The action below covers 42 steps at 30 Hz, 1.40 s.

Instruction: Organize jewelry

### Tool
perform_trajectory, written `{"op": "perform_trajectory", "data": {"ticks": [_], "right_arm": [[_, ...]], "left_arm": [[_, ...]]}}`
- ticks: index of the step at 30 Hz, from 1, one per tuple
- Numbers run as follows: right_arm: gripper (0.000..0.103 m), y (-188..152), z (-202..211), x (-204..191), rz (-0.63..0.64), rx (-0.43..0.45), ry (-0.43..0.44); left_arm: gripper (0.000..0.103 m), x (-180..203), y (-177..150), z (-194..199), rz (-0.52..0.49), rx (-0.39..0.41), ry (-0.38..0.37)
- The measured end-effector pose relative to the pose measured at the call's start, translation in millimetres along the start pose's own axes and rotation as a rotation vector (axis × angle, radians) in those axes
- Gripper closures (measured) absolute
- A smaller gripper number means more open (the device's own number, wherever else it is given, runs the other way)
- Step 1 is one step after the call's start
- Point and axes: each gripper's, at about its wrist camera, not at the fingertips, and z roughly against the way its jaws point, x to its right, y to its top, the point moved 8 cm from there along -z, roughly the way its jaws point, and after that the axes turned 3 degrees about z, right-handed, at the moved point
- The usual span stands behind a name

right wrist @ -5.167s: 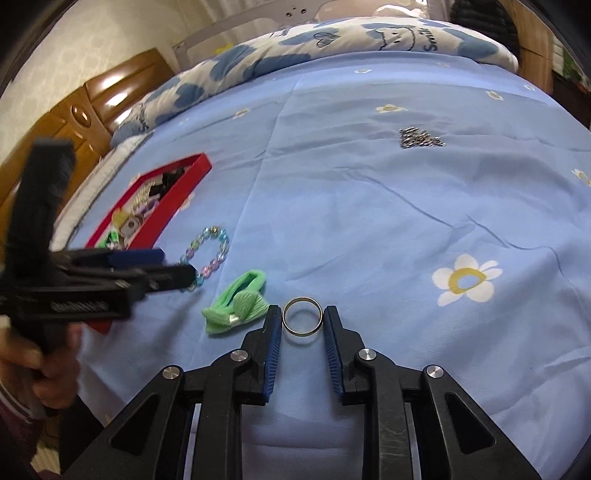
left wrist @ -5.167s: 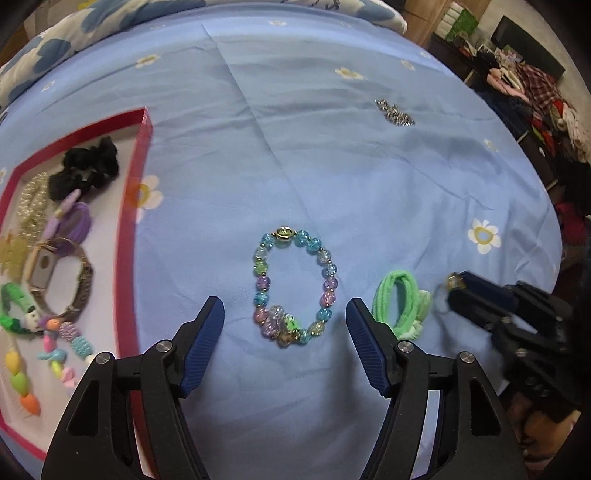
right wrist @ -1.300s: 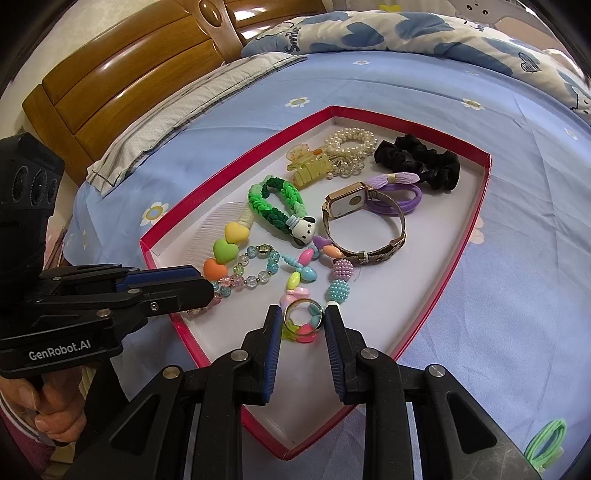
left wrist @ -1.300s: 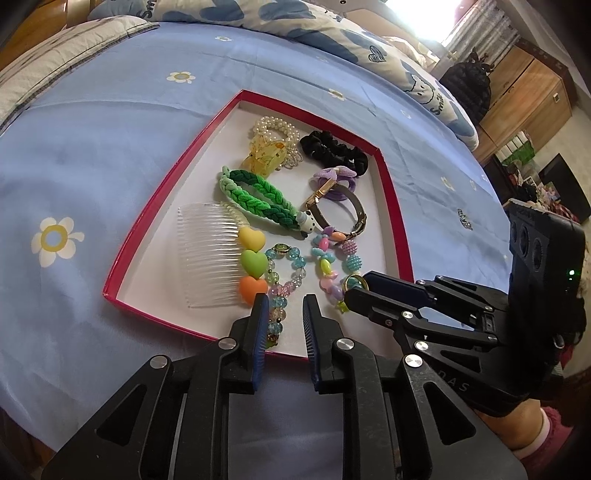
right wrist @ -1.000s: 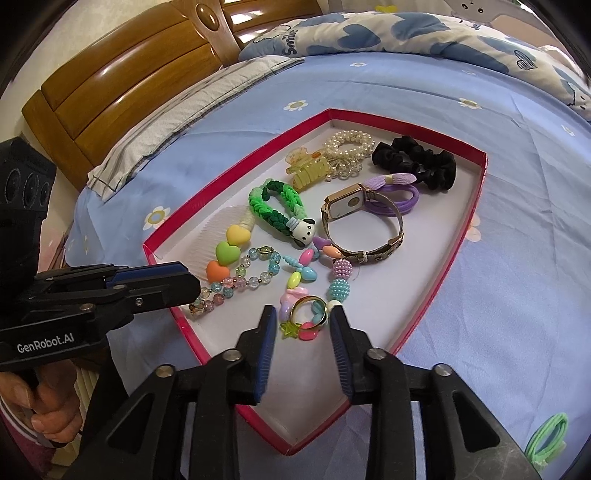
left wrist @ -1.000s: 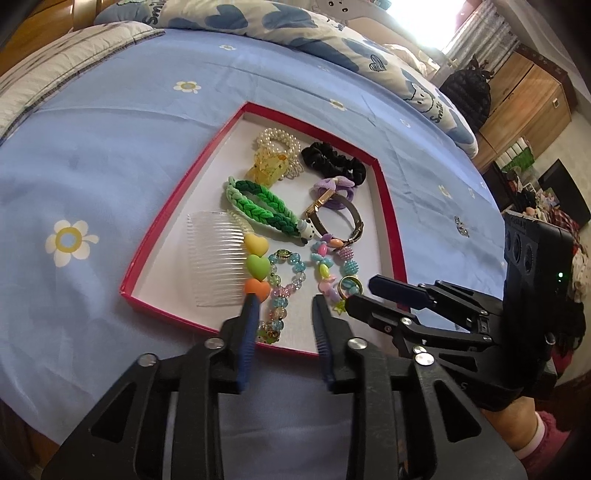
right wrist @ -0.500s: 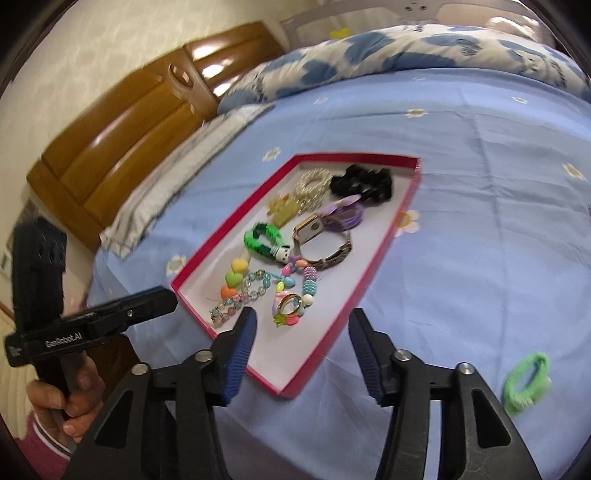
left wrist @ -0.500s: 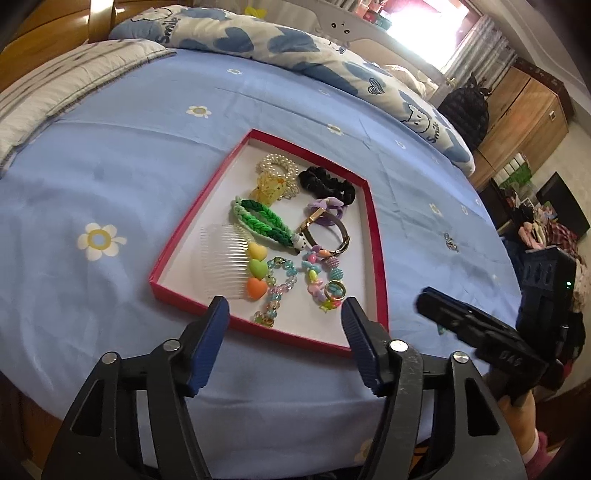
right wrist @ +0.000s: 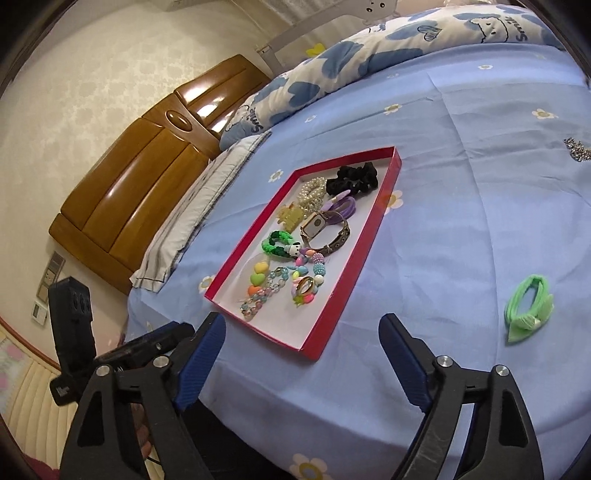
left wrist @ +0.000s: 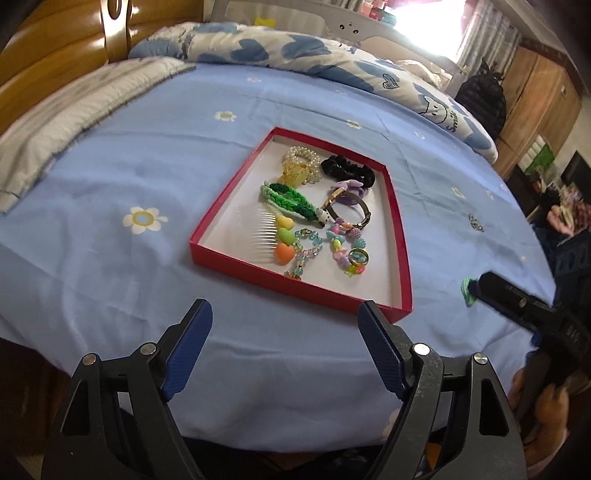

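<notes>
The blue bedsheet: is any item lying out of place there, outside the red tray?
Yes. A green hair tie and a small silver piece lie on the bedsheet, apart from the red tray where the other jewelry sits.

Daylight flooded in from the window (left wrist: 436,22) at the top of my left view and blew it out to white. The headboard (right wrist: 147,173) threw glossy glare in my right view. Both pictures were bright, bent hard at the edges, with black corners. The hand (left wrist: 546,410) at the left view's right edge was blurred.
</notes>
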Motion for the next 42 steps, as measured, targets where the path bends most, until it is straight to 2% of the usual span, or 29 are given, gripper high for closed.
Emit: {"op": "perform_trajectory", "data": {"ticks": [5, 8, 11, 13, 16, 19, 24, 30, 36, 42], "right_arm": [[0.014, 13, 28, -21, 0.103, 0.078, -0.040], [0.012, 28, 53, -43, 0.183, 0.138, -0.075], [0.004, 51, 82, -70, 0.261, 0.190, -0.088], [0.001, 68, 101, -89, 0.315, 0.227, -0.113], [0.000, 84, 116, -105, 0.356, 0.263, -0.140], [0.000, 83, 112, -103, 0.343, 0.289, -0.156], [0.000, 40, 67, -71, 0.273, 0.215, -0.168], [0.000, -6, 22, -34, 0.251, 0.125, -0.214], [0.000, -17, 10, -17, 0.238, 0.091, -0.237], [0.000, -21, 12, -21, 0.254, 0.088, -0.242]], "left_arm": [[0.017, 9, 11, 30, -0.040, 0.061, 0.018], [0.009, 17, 27, 56, -0.067, 0.119, 0.021], [0.000, 26, 47, 84, -0.098, 0.193, 0.026], [0.000, 29, 60, 98, -0.115, 0.232, 0.048], [0.000, 27, 66, 101, -0.115, 0.265, 0.086], [0.000, 16, 54, 84, -0.081, 0.247, 0.111], [0.000, 0, 23, 47, -0.069, 0.185, 0.168], [0.000, -8, -2, 24, -0.069, 0.164, 0.192], [0.000, -7, -12, 17, -0.085, 0.152, 0.204], [0.000, 1, -12, 20, -0.107, 0.152, 0.205]]}}
